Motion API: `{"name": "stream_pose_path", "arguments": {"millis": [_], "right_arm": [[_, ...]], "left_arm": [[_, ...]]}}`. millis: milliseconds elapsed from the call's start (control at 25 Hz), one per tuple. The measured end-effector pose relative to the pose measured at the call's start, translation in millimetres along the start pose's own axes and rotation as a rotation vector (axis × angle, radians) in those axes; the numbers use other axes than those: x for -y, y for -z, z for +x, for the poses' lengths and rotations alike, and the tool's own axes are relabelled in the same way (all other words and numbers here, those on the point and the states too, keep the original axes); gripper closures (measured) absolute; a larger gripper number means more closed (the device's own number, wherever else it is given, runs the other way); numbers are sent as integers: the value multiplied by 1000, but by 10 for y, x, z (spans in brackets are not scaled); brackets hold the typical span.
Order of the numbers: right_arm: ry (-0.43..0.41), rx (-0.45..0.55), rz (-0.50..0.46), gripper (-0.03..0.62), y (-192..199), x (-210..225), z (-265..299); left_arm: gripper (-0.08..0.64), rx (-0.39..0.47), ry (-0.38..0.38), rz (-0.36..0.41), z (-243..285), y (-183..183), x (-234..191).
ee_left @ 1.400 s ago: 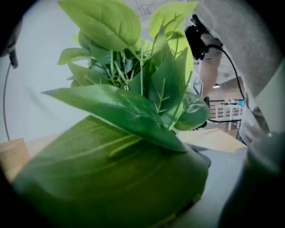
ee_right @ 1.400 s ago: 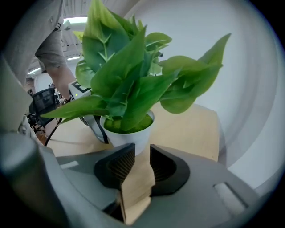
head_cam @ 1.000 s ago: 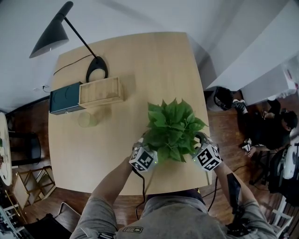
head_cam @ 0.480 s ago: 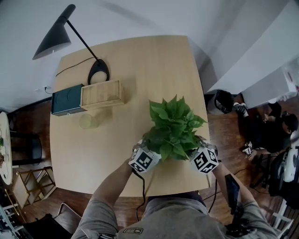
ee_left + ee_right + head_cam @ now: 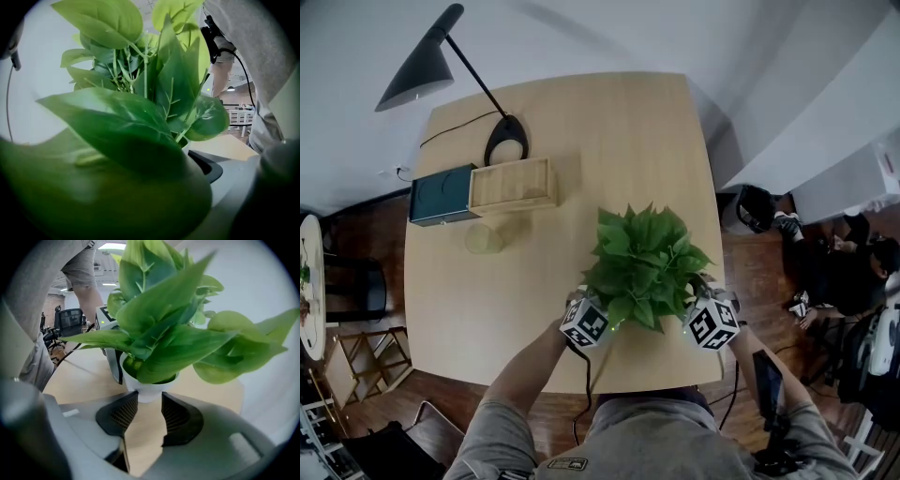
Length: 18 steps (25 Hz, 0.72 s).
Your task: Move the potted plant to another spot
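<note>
The potted plant, a bush of broad green leaves in a small white pot, stands on the wooden table near its front right corner. My left gripper is tucked against the plant's left side; in the left gripper view leaves hide its jaws except one black pad. My right gripper is at the plant's right side. Its jaws have just been opening, and the pot's base stands right at the tips of its ribbed pads, between them.
At the table's back left stand a black desk lamp, a dark green box, a wooden box and a small pale round object. The table's front edge is close behind the grippers. A person sits on the floor at the right.
The right gripper's marker cube has turned a little and edged in toward the leaves. The plant and the left gripper stay where they were on the table.
</note>
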State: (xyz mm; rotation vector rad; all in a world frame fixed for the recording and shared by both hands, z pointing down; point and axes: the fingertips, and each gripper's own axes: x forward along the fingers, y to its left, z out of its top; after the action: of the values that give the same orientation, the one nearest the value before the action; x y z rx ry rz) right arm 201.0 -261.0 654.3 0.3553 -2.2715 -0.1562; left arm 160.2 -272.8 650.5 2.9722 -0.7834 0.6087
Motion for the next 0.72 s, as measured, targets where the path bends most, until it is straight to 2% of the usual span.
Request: {"name": "stream_pose_path", "arguments": {"millis": [80, 720], "right_arm": [[-6, 4, -9, 417, -40, -54, 24], [4, 19, -18, 417, -160, -6, -49]], "left_arm": [[78, -8, -8, -5, 4, 37, -14], [83, -16, -16, 2, -58, -73, -73]]}}
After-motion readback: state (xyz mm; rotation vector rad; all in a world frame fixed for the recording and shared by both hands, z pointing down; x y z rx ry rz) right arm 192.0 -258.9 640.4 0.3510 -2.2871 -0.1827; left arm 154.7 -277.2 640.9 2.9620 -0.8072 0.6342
